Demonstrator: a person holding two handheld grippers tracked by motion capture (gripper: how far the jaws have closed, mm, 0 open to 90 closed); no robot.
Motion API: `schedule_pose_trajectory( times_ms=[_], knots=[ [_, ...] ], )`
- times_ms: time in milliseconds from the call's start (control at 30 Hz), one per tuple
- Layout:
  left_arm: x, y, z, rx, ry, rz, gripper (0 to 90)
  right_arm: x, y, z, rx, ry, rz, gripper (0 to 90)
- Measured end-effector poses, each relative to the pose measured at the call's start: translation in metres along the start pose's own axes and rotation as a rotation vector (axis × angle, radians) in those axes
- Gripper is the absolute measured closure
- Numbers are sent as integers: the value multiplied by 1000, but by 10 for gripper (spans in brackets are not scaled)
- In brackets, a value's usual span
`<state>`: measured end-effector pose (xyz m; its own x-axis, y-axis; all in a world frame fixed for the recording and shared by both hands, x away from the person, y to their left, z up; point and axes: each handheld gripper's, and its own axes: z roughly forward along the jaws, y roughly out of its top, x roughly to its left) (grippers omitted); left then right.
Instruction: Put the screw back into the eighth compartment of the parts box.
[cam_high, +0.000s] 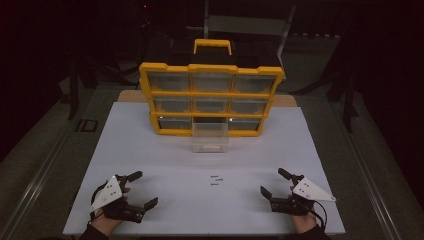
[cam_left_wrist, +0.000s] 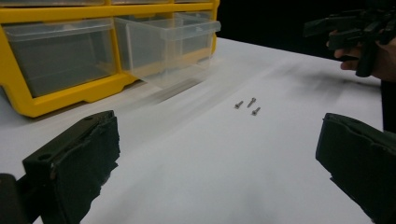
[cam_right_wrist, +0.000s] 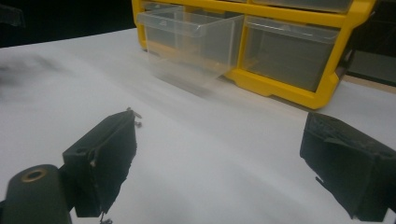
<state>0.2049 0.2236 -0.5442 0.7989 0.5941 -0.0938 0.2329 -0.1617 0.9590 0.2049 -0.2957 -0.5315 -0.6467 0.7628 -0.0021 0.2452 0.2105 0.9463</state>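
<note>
Three small screws lie together on the white board, between my two grippers and a little ahead of them. My left gripper rests near the front left, open, with nothing between its jaws. My right gripper rests near the front right, also open and empty. In the left gripper view the screws lie well beyond the wide-apart jaws of the left gripper. In the right gripper view the screws peek out from behind the left jaw of the right gripper.
A yellow drawer cabinet with clear drawers stands at the back centre. Its bottom middle drawer is pulled out onto the white board. The board ends just behind my hands, and dark floor surrounds it.
</note>
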Motion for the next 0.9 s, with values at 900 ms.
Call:
schedule_pose_trajectory(
  times_ms=[900],
  knots=[
    [-9, 27, 6, -40, -41, -14, 0, 4, 6, -9, -64, -42, -20, 110]
  ],
)
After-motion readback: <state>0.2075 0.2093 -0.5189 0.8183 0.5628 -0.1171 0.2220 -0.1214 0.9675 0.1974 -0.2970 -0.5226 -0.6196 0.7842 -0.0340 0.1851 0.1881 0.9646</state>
